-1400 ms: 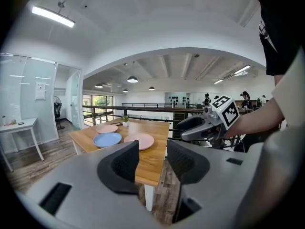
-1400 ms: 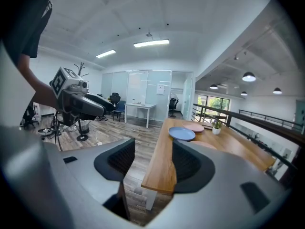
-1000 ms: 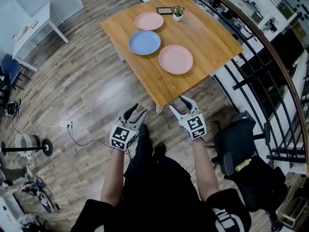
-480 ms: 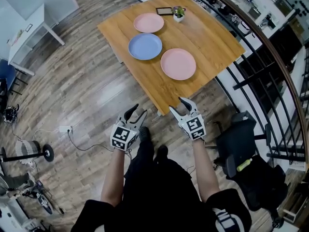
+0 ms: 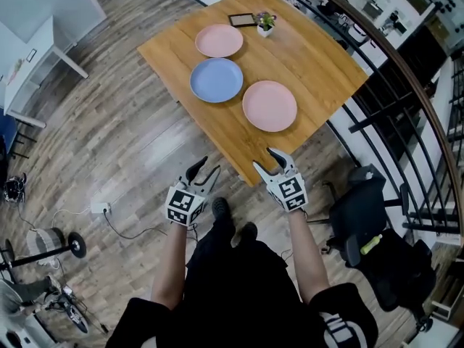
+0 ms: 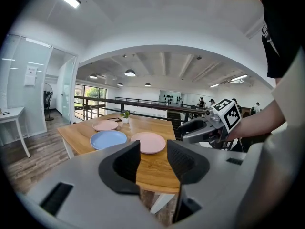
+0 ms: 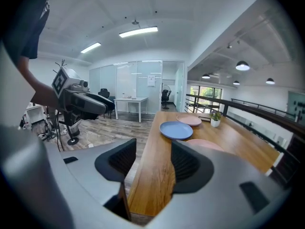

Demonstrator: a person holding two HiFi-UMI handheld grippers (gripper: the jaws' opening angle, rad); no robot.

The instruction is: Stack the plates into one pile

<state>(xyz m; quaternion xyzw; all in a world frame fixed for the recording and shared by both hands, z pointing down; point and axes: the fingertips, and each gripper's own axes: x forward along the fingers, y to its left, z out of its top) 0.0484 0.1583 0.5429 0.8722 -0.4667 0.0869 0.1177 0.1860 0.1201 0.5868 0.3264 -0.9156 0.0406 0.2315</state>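
Note:
Three plates lie apart on a wooden table [image 5: 319, 49]: a pink plate [image 5: 270, 106] nearest me, a blue plate [image 5: 216, 80] to its left, and a second pink plate [image 5: 219, 40] farther back. My left gripper [image 5: 206, 168] hangs open over the floor, short of the table's near corner. My right gripper [image 5: 265, 160] is open at that corner, holding nothing. In the left gripper view the blue plate [image 6: 108, 139] and near pink plate [image 6: 148, 142] sit beyond the jaws. The right gripper view shows the blue plate [image 7: 176, 130] ahead.
A small potted plant [image 5: 264, 22] and a dark flat device [image 5: 243, 19] sit at the table's far side. A black railing [image 5: 406, 100] runs along the right. A black chair [image 5: 370, 209] stands at right, white desks [image 5: 43, 27] at left, cables and a fan base [image 5: 58, 245] on the floor.
I have stepped closer to the table, so it and the plates sit lower and nearer in the head view. Both grippers stay open and empty, held in front of me.

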